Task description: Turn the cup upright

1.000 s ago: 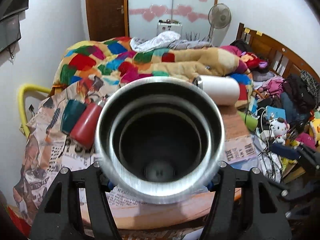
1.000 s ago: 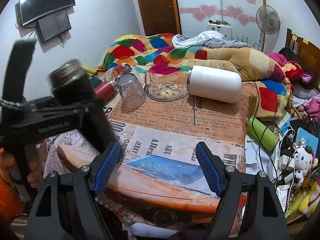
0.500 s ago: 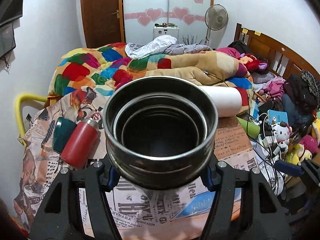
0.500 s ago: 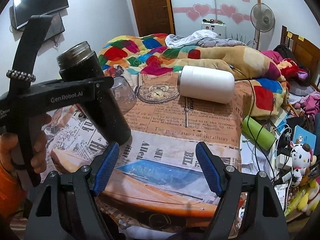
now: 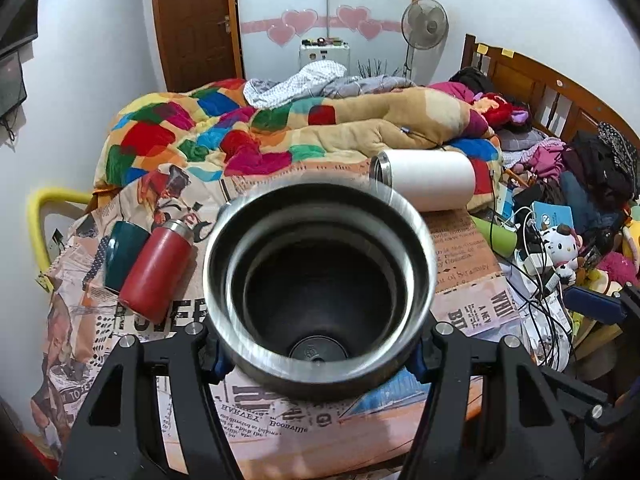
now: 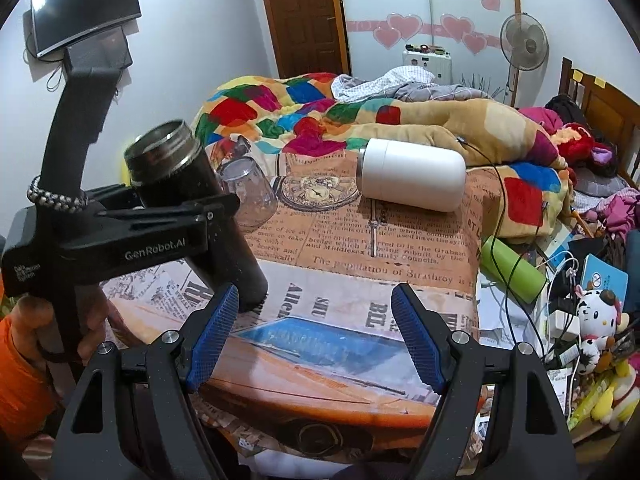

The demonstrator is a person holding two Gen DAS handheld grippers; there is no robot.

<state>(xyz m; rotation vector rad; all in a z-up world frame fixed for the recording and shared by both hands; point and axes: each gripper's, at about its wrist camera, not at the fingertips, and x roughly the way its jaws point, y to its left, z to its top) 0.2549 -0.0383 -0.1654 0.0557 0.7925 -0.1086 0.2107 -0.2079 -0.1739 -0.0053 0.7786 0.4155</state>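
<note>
My left gripper [image 5: 316, 354] is shut on a black steel cup [image 5: 318, 288], whose open mouth faces the left wrist camera. In the right wrist view the same cup [image 6: 192, 200] is tilted, mouth up and to the left, with its base touching or just above the newspaper-covered table [image 6: 360, 280], and the left gripper [image 6: 132, 240] clamps its middle. My right gripper [image 6: 314, 336] is open and empty above the table's front part, to the right of the cup.
A white cup [image 6: 412, 180] lies on its side at the back. A clear glass [image 6: 248, 192] stands mouth down behind the black cup. A red flask [image 5: 156, 268] and a teal cup [image 5: 122, 254] lie at the left. A green bottle [image 6: 512, 270] and clutter sit off the right edge.
The left gripper has turned the black cup from a steep tilt in the air toward upright and lowered it to the table. The right gripper has stayed open and nearly still.
</note>
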